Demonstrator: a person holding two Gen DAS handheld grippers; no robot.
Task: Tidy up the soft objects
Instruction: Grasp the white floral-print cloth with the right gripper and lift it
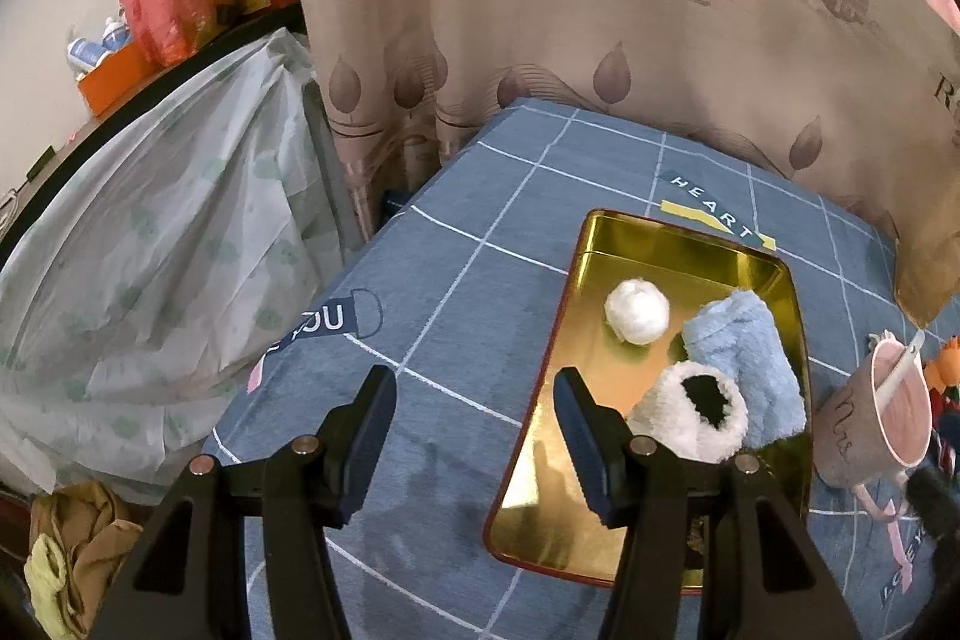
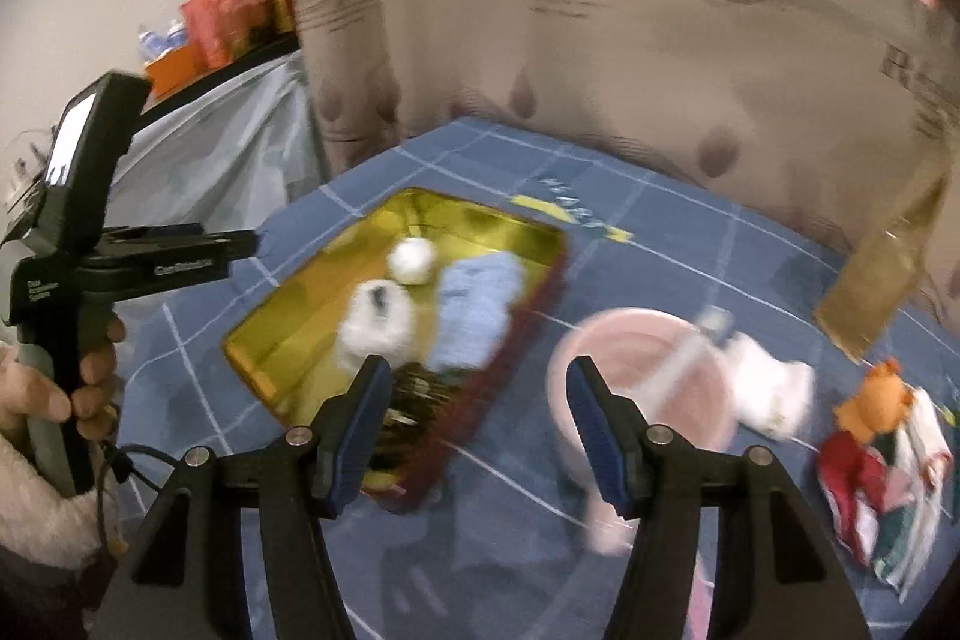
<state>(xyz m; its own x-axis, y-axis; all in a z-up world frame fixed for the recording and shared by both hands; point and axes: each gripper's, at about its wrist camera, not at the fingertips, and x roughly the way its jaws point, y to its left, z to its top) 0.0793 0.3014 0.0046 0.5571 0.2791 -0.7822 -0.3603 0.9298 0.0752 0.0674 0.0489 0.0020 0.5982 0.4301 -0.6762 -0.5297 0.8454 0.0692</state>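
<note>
I see my left gripper [image 1: 474,388] with its jaws released and empty, hanging over the blue checked table [image 1: 420,280] at the near left rim of the gold tray [image 1: 660,232]. In that tray lie 3 soft things: a white ball [image 1: 637,311], a blue towel [image 1: 750,358] and a white fluffy piece [image 1: 690,412] touching the towel. My right gripper [image 2: 474,382], jaws also spread with nothing between them, hovers between tray and pink mug [image 2: 636,376]. An orange plush toy [image 2: 876,400] lies to the right.
</note>
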